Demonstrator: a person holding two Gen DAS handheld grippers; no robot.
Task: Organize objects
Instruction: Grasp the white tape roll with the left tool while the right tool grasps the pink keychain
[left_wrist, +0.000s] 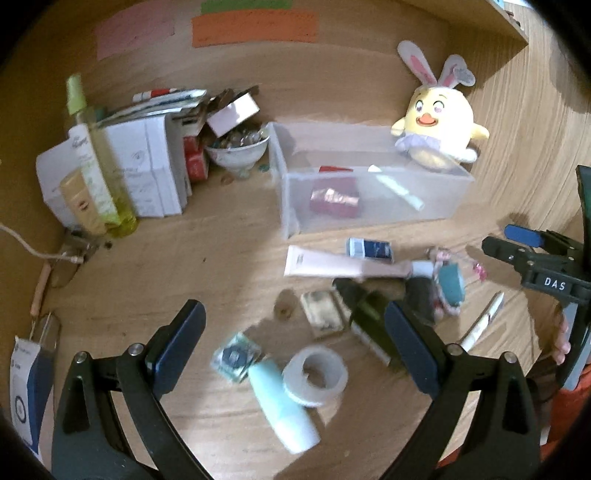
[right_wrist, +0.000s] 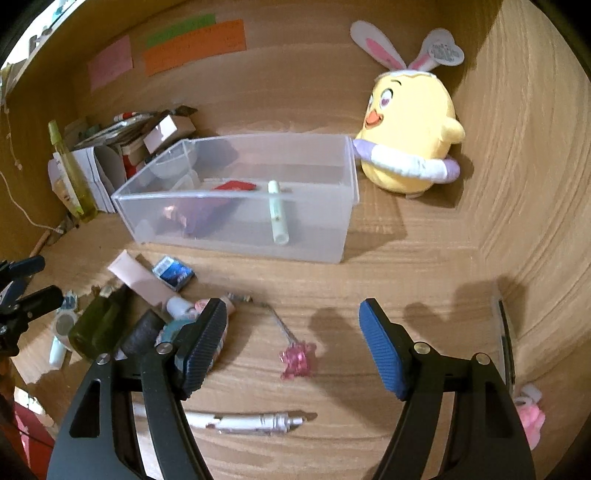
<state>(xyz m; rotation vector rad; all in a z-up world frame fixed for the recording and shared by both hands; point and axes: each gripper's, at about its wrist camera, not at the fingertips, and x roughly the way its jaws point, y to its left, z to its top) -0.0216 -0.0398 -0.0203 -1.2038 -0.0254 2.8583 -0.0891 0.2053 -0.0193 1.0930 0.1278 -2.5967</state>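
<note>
Left wrist view: the left gripper (left_wrist: 295, 343) is seen with jaws spread wide and nothing held. A roll of clear tape (left_wrist: 315, 376) and a pale blue tube (left_wrist: 282, 404) lie just ahead of it, between the fingers, with a small printed packet (left_wrist: 236, 358) beside them towards the left finger. A dark green bottle (left_wrist: 369, 325) is partly hidden behind the right finger. Further ahead lie a pink tube (left_wrist: 343, 266) and a small blue box (left_wrist: 370, 248), and beyond these the clear bin (left_wrist: 291, 206), in which a red packet (left_wrist: 334, 199) and a pale stick (left_wrist: 397, 187) are already lodged.

From the right wrist view, the right gripper (right_wrist: 293, 349) is likewise found wide open and empty. A pink hair clip (right_wrist: 297, 360) lies between its fingers, and a white pen (right_wrist: 251, 421) lies closer in, beneath them. A yellow plush chick (right_wrist: 410, 140) stands beside the bin's far right corner.

The step in hand is judged to be selection of the next loose item, with most items not yet binned. The next move would require one gripper to be lowered over a single item, closed on it alone, and carried forward over the bin wall.
</note>
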